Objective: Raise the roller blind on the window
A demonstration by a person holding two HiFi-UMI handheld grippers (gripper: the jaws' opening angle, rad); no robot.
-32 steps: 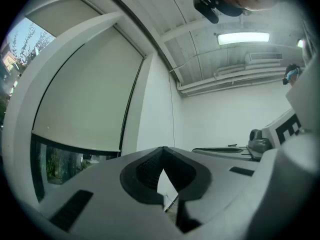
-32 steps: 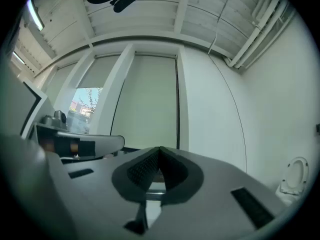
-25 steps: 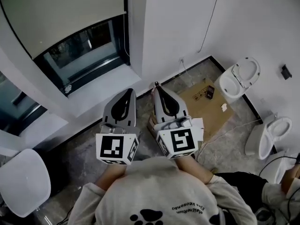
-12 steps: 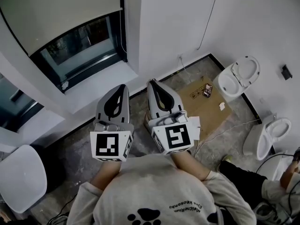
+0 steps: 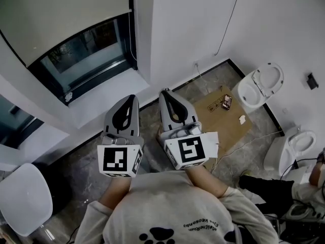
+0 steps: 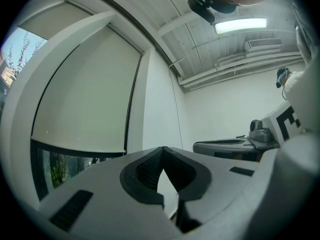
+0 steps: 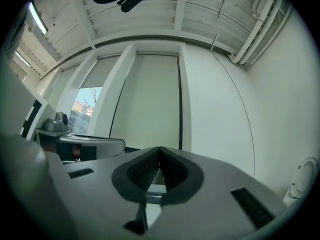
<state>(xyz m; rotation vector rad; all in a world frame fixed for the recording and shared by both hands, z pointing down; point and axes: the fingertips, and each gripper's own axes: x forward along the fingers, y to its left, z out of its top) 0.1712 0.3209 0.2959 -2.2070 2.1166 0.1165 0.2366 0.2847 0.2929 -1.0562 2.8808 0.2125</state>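
The cream roller blind [image 5: 66,9] covers the upper part of the window and leaves a strip of dark glass [image 5: 86,55] bare above the sill. A dark line [image 5: 131,29] runs down the blind's right edge; I cannot tell whether it is a cord or the frame. My left gripper [image 5: 133,96] and right gripper [image 5: 163,91] are held side by side below the sill, short of the wall, both shut and empty. The left gripper [image 6: 162,148] faces the blind [image 6: 85,94]. The right gripper [image 7: 159,148] faces the blind [image 7: 145,99] and the white wall beside it.
The white sill [image 5: 101,98] juts out under the window. A thin cable [image 5: 228,24] hangs down the right wall. On the floor at right are two toilets [image 5: 261,85] [image 5: 292,146] and cardboard [image 5: 223,113]. A white round seat [image 5: 25,197] is at lower left, and another person [image 5: 284,187] sits at lower right.
Both grippers have drifted a little to the left together, still shut and side by side. The blind has not moved.
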